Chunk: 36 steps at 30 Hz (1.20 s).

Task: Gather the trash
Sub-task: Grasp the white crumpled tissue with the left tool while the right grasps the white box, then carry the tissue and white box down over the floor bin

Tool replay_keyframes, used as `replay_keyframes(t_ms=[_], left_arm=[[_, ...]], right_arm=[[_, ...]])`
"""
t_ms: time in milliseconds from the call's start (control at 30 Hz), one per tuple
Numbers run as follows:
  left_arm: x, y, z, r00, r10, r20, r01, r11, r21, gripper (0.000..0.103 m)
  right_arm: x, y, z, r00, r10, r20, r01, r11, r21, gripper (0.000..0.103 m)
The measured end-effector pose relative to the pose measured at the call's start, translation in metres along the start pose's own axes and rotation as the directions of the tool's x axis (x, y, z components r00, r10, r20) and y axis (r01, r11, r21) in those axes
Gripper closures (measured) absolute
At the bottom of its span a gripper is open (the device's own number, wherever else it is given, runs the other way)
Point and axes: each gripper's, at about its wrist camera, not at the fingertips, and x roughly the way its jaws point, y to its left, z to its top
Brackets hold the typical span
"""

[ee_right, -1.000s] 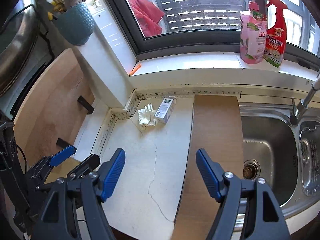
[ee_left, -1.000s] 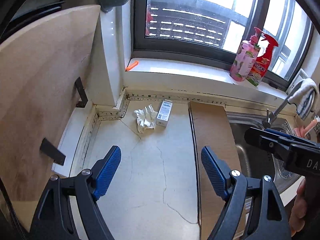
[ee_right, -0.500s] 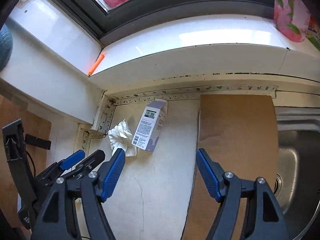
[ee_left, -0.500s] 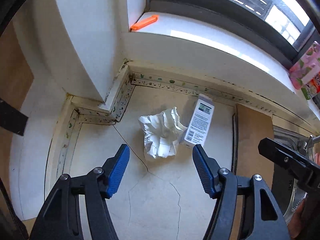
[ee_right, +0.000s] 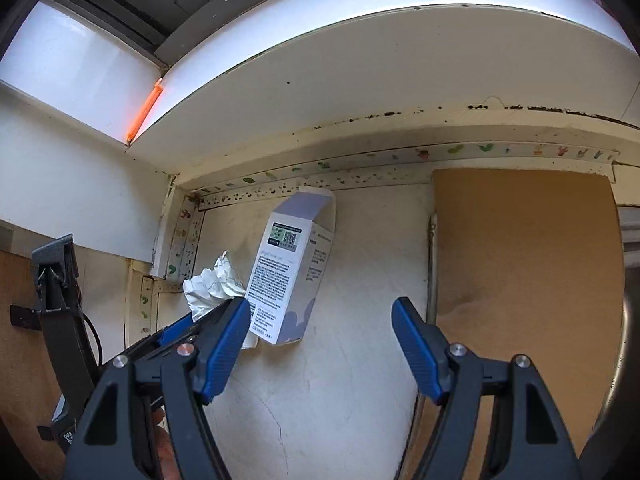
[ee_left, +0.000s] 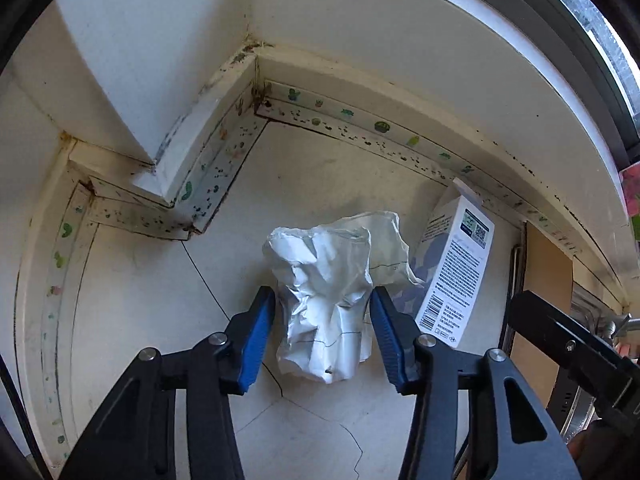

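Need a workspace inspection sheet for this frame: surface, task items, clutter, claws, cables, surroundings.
Surface: cracked white countertop; brown board lies to its right.
Job's things: crumpled paper wad in the corner; small printed carton lies beside it, top flap open.
Clutter: orange stick on the window sill.
Grippers: left claw brackets the paper wad, blue pads at its sides, grip not confirmed; right claw open, empty, short of the carton.
Cables: black cable by the left claw's body.
Surroundings: mould-spotted sealing tape along the wall joint; window frame above.
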Motion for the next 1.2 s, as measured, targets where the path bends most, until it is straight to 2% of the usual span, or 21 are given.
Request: replay_keyframes(t_ms=[133,300,467,667,767,800,833,933,1200], left_arm=[[0.001,0.003,-0.003,0.999,0.015,0.04,-0.015,1.0,0.001,0.063],[-0.005,0.014,-0.011,0.991,0.096,0.089,-0.094,0.995,-0.019,0.064],[-0.019,0.022,-0.02,0.98,0.149,0.128,-0.147,0.989,-0.024,0.065],[-0.035,0.018,-0.029,0.974,0.16,0.163,-0.161,0.987,-0.003,0.065],[-0.037,0.018,-0.03,0.973,0.161,0.165,-0.163,0.987,-0.003,0.065],[-0.043,0.024,-0.031,0.973,0.159,0.165,-0.16,0.987,-0.006,0.065],[-0.044,0.024,-0.031,0.974,0.156,0.165,-0.157,0.988,-0.008,0.065],[-0.046,0.021,-0.03,0.974,0.149,0.171,-0.15,0.989,-0.008,0.065],[-0.066,0.019,-0.043,0.977,0.124,0.175,-0.131,0.991,0.028,0.065]], right_arm=[[0.008,0.0,0.004,1.0,0.023,0.0,-0.023,1.0,0.022,0.029],[0.018,0.01,0.005,1.0,0.017,0.008,-0.017,1.0,0.014,0.029],[0.032,0.026,0.005,0.999,-0.036,0.024,0.037,0.999,-0.022,0.029],[0.049,0.044,0.003,0.989,-0.143,0.043,0.146,0.986,-0.082,0.03],[0.053,0.05,-0.001,0.982,-0.181,0.063,0.187,0.975,-0.121,0.043],[0.053,0.051,-0.002,0.983,-0.177,0.056,0.183,0.975,-0.126,0.054],[0.053,0.051,-0.005,0.982,-0.181,0.057,0.187,0.974,-0.131,0.06],[0.05,0.049,-0.012,0.984,-0.17,0.046,0.175,0.976,-0.134,0.068],[0.019,0.038,-0.049,0.995,-0.097,0.039,0.101,0.988,-0.118,0.068]])
